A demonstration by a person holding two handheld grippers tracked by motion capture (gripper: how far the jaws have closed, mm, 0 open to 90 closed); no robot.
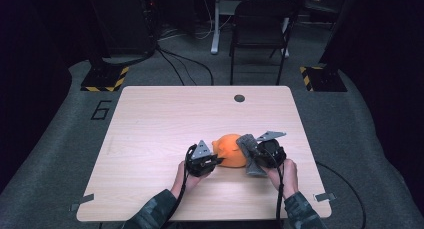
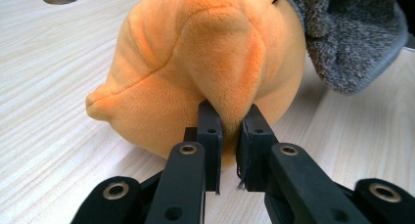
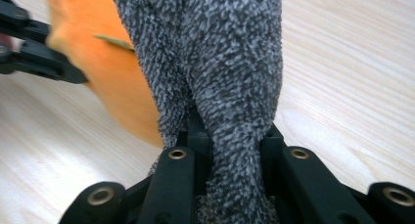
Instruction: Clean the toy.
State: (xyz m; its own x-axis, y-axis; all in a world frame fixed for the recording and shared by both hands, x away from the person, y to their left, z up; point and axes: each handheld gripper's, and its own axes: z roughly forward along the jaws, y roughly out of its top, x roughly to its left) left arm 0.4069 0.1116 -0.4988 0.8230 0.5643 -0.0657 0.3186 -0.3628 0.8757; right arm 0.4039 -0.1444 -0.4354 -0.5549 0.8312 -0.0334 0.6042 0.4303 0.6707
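I am working an orange plush toy [image 1: 231, 150] and a grey fuzzy cloth [image 1: 248, 148] together near the middle of the bench [image 1: 150, 134], slightly toward my side. My judgement is that I am partway through: both things are already gripped, one in each tool, and the cloth is lying against the right side of the plush, but it is not yet covering it. Most of the orange body is bare, so drawing the cloth over or around it is what I take to be left.

My left tool [image 2: 229, 136] is clenching a fold of the plush; in the left gripper view the two black jaws are pinching a soft orange ridge between them, with the toy bulging up just beyond. The plush is resting on the bench, with the cloth hanging at its upper right.

My right tool [image 3: 234, 150] is grasping the grey cloth; in the right gripper view a bunched strand of it is squeezed between the jaws and spreading wider beyond them, touching the plush at the left. Whether the cloth is a sock or a small towel I cannot tell.
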